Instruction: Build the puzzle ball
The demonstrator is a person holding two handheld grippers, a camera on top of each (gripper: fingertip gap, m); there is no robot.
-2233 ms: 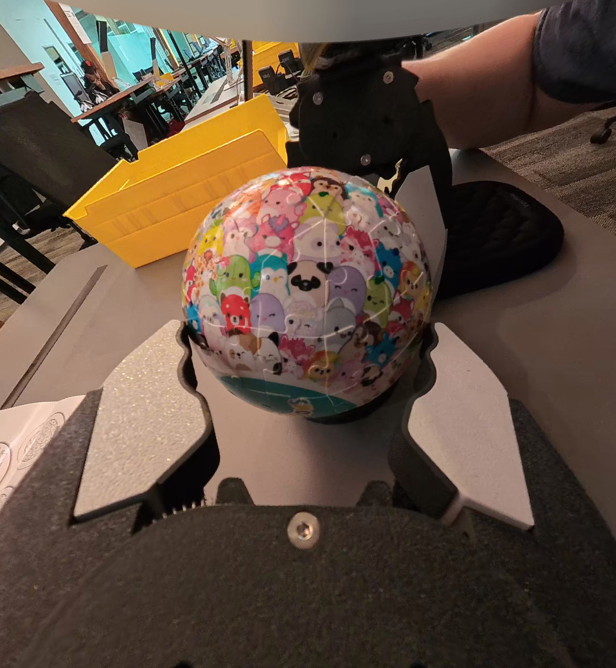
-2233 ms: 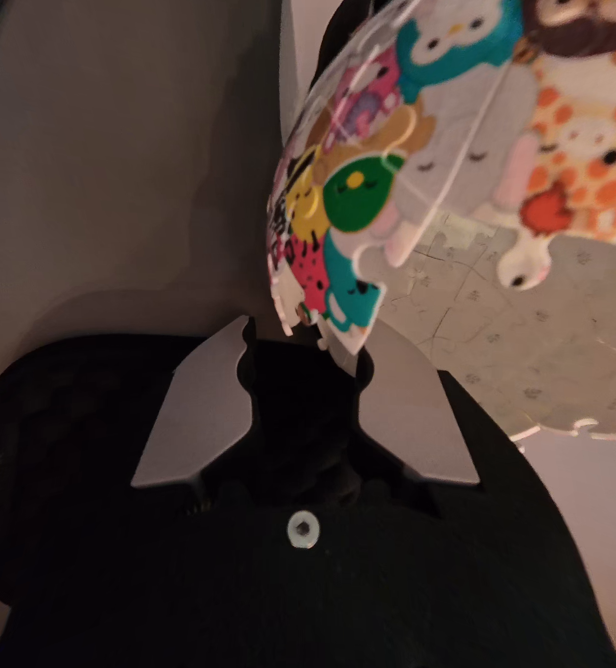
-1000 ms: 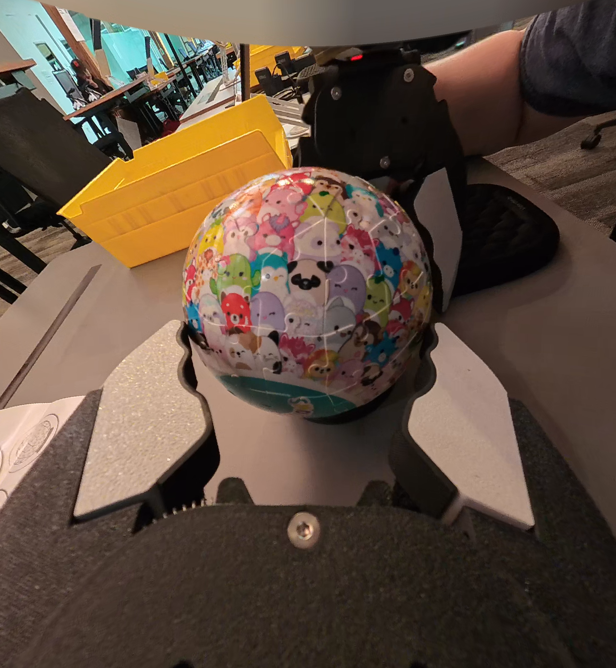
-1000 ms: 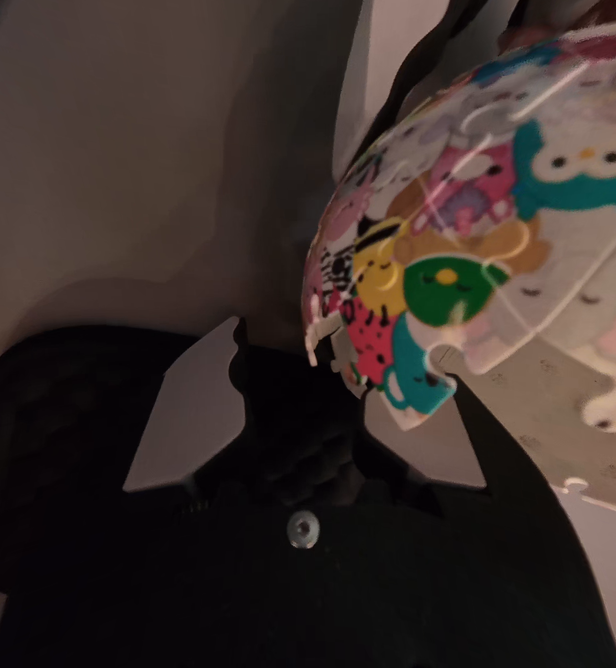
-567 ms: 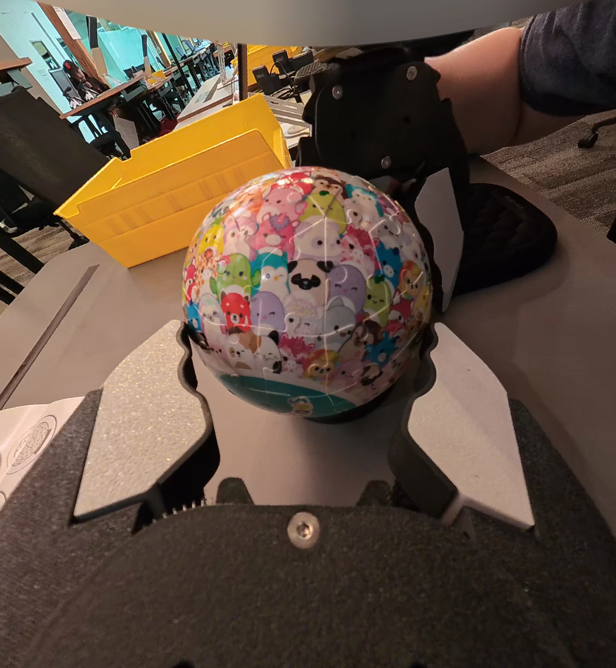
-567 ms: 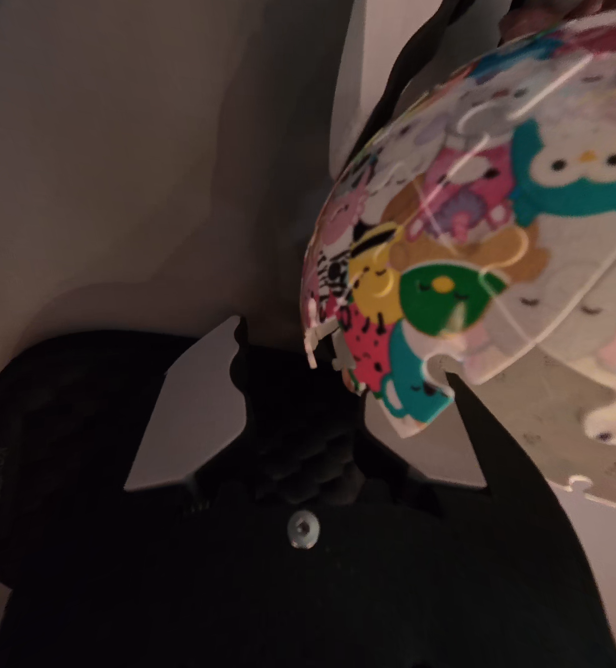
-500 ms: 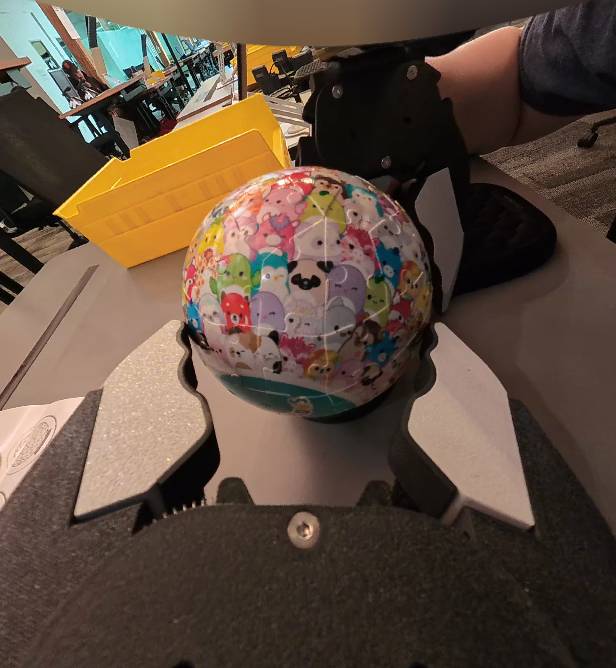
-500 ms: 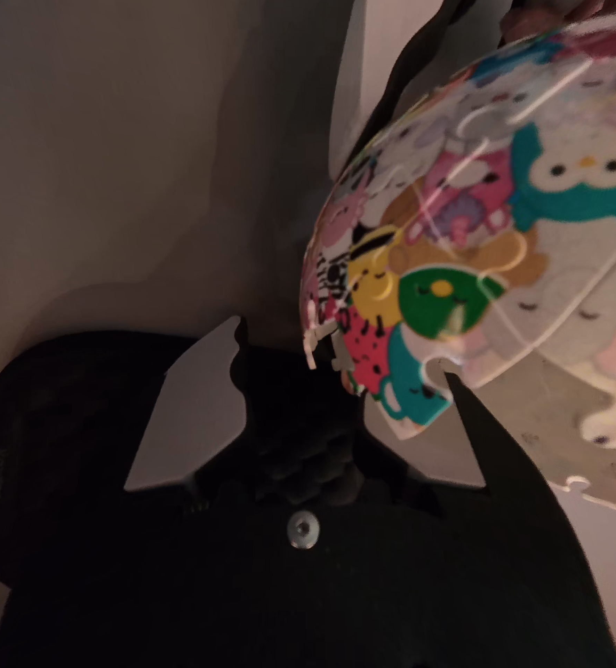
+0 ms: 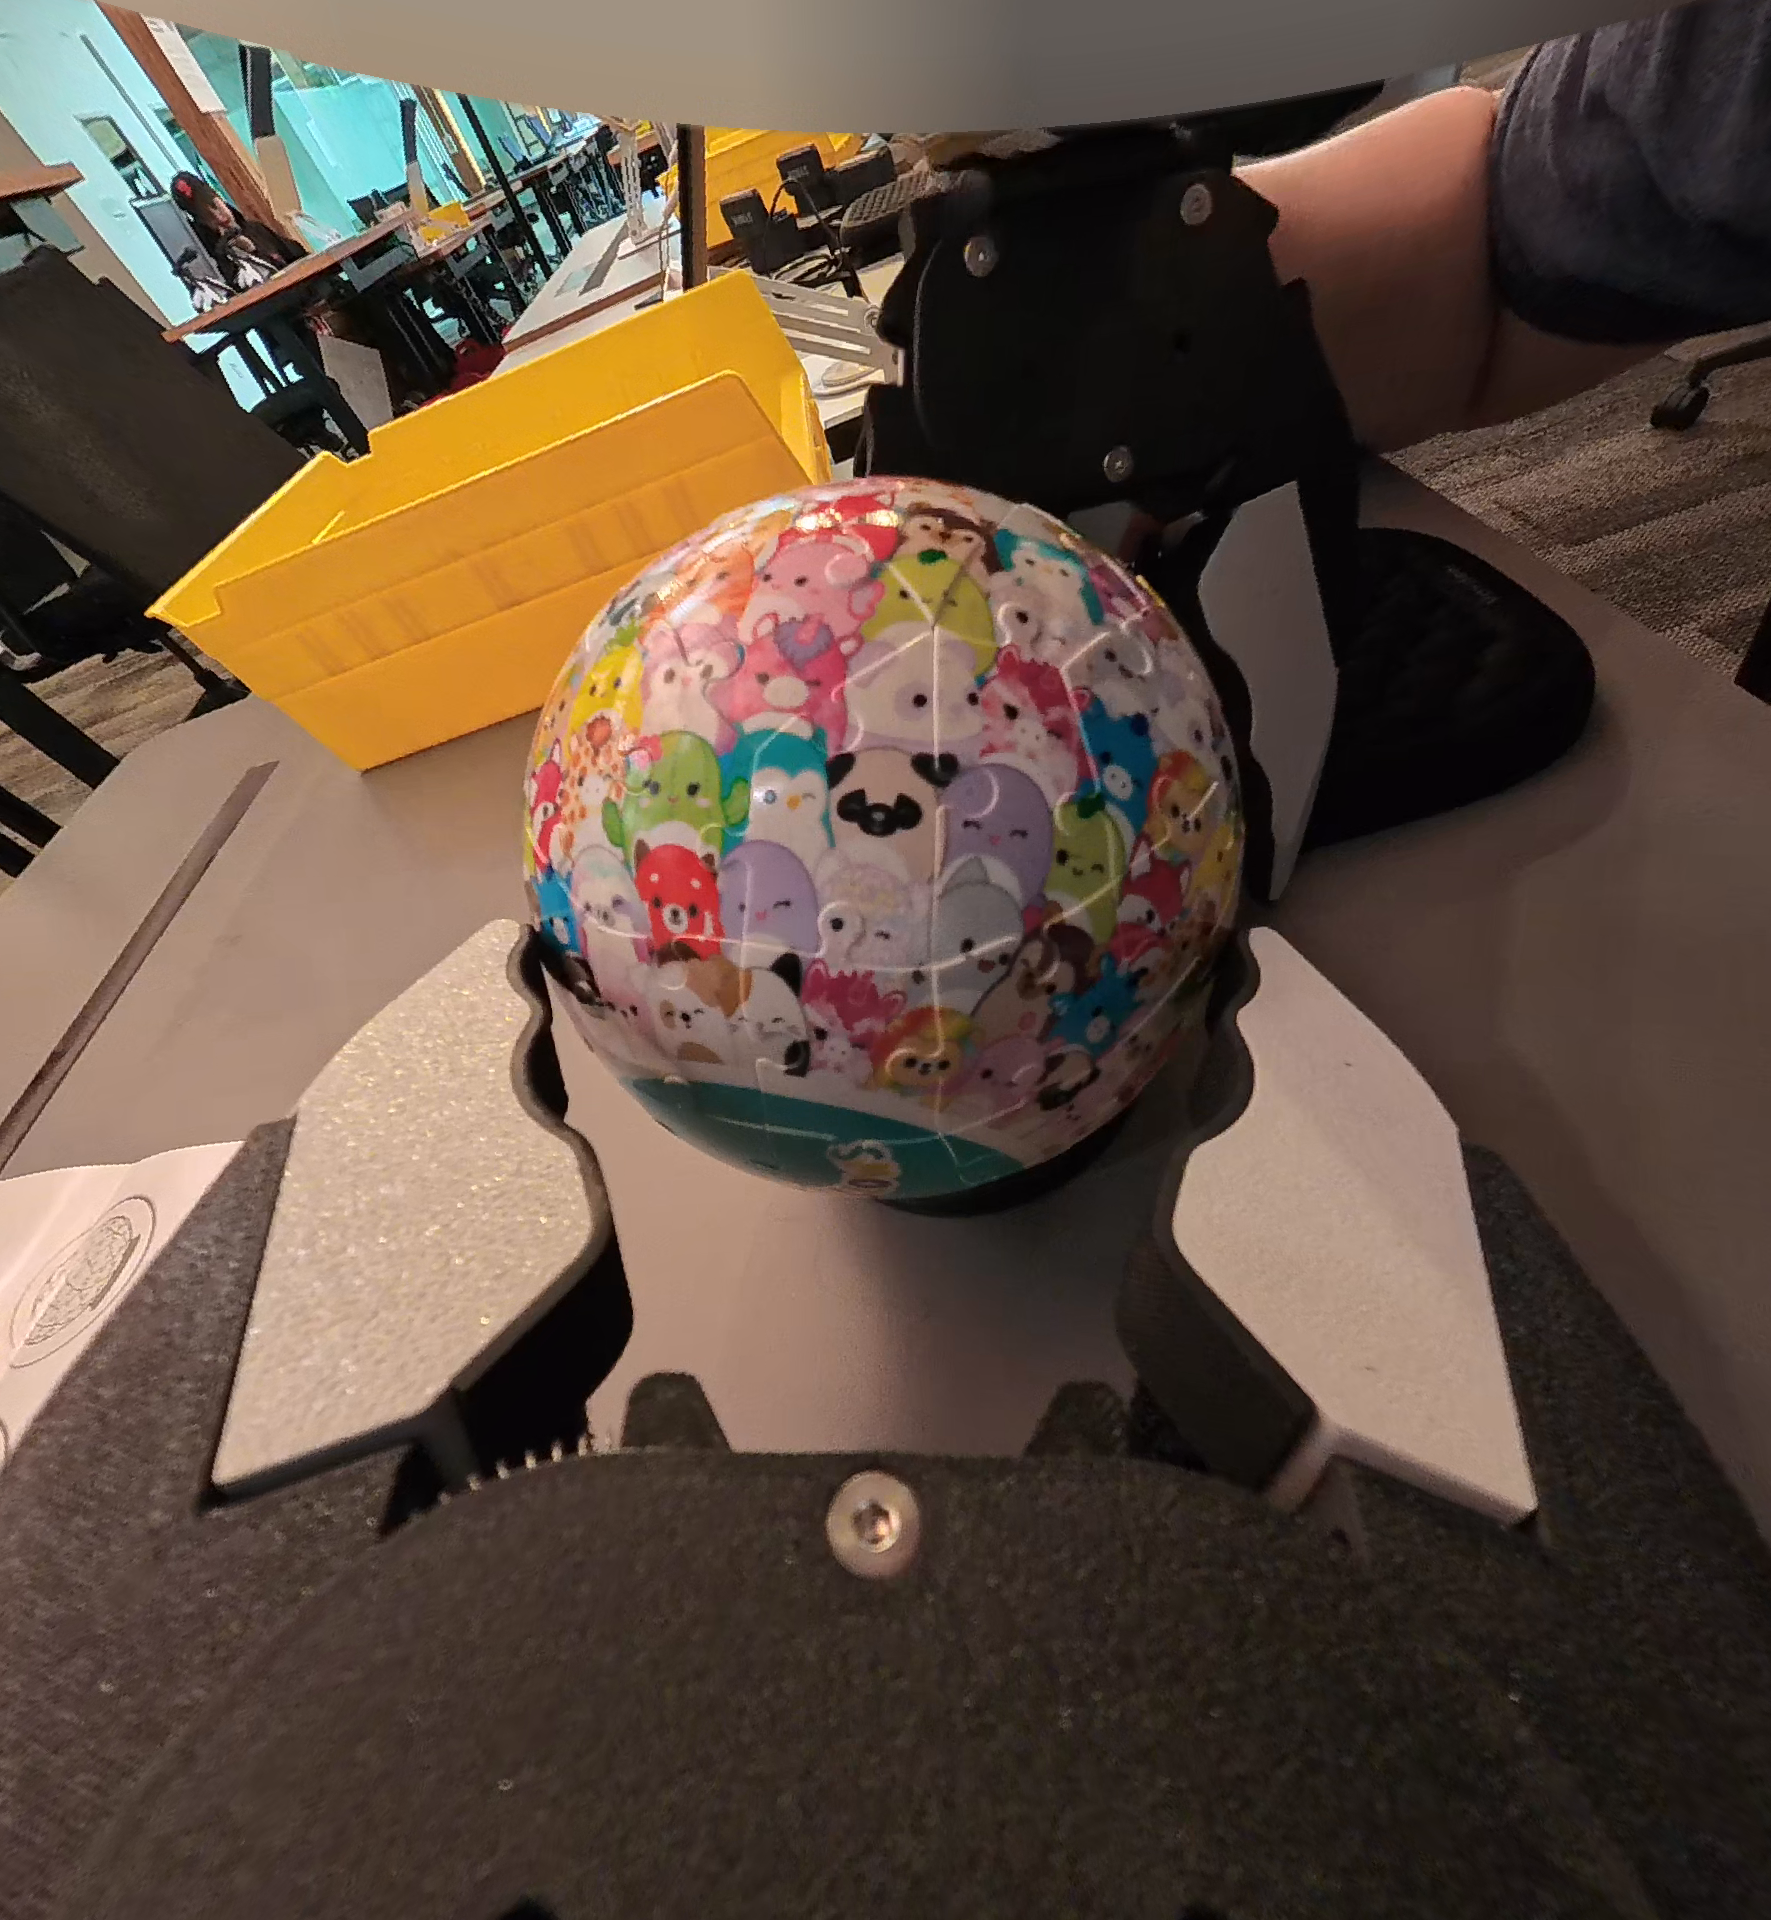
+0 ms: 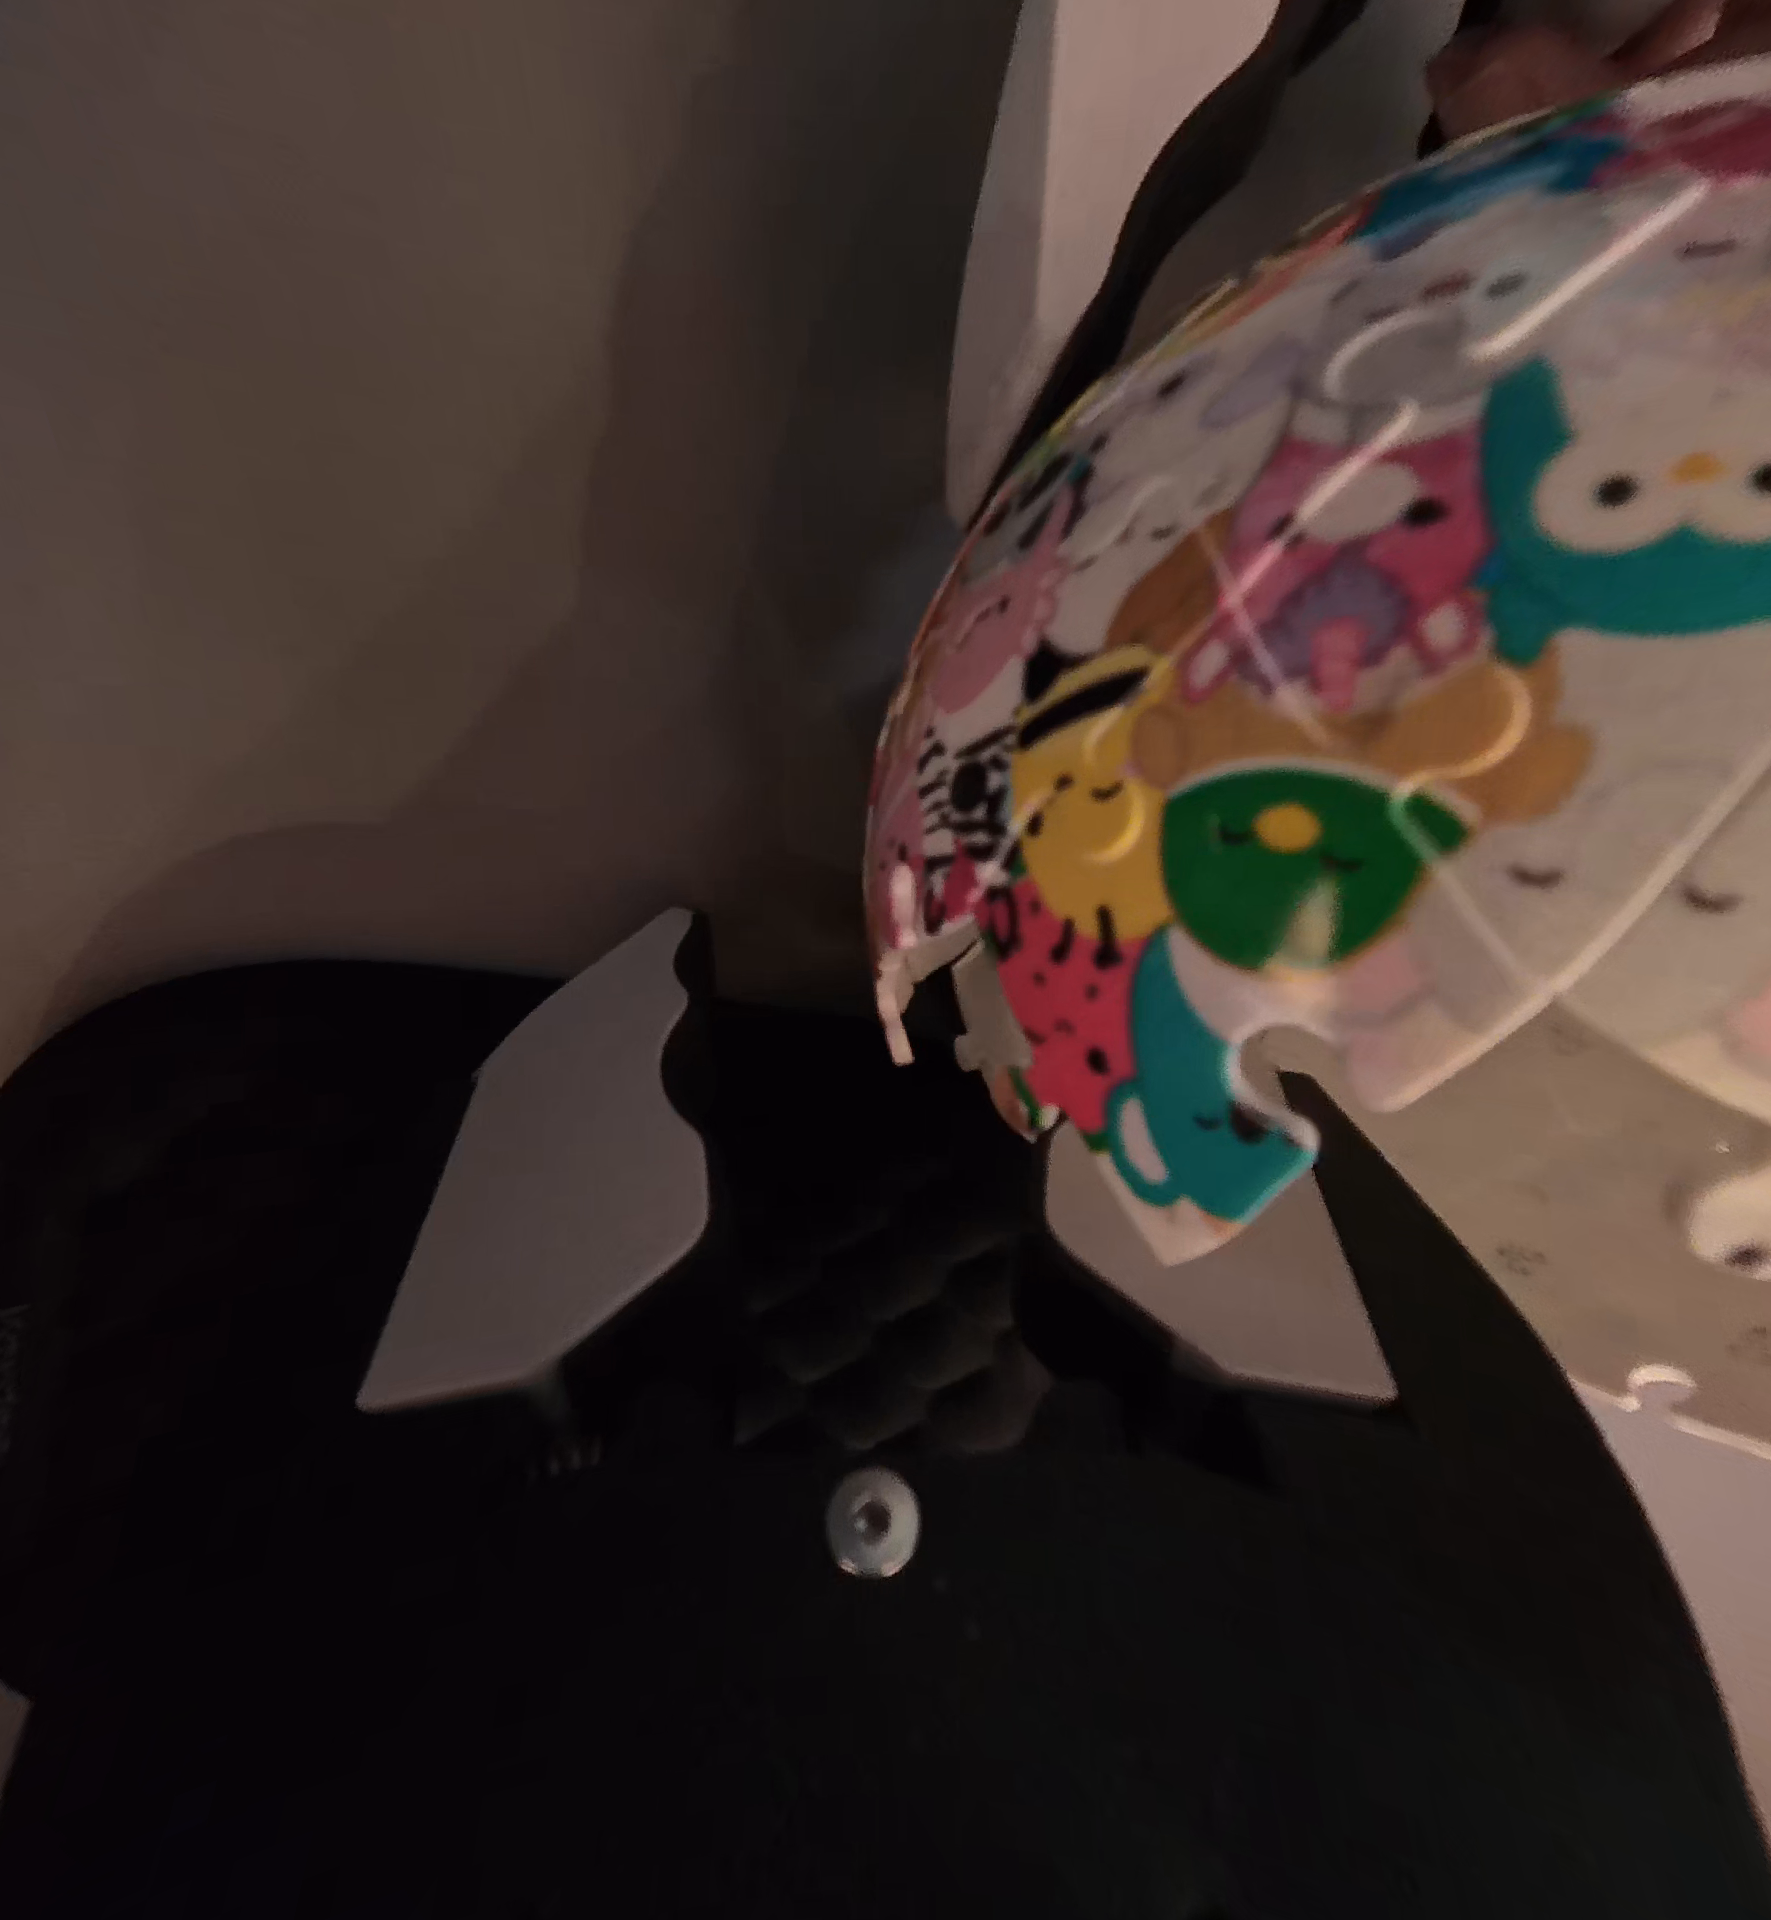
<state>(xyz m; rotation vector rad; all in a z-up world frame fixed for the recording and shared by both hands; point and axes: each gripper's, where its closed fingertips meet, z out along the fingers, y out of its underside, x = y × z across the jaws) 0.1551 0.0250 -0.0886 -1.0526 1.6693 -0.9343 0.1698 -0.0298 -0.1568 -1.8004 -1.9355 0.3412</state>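
The puzzle ball [image 9: 886,852] sits on a dark round stand [image 9: 1006,1195] on the grey tabletop [image 9: 1546,935], covered in bright cartoon animal faces with a teal band near its base. The left hand-held gripper [image 9: 886,997] is spread wide, its two grey fingers [image 9: 413,1195] pressed against the ball's lower left and right sides, clasping it.

From the right wrist view the ball [image 10: 1432,727] fills the upper right, and its shell is incomplete there: a jagged edge of coloured pieces ends above the pale grey inside of the shell. The right hand-held gripper [image 10: 964,1039] reaches this edge with its fingers partly apart; the right finger's dark tip touches the notch beside a teal piece [image 10: 1203,1153], while the left finger [image 10: 569,1164] stands clear of the ball. Nothing is pinched between them. In the left wrist view this gripper [image 9: 1255,727] shows behind the ball, held by a person's arm [image 9: 1400,260] in a dark sleeve.

A black quilted pad [image 9: 1452,675] lies behind the ball to the right; it bears small writing, which I leave unread. A yellow bin [image 9: 507,582] stands at the tabletop's far left edge. A white sheet [image 9: 19,1309] with printed round drawings lies at the near left.
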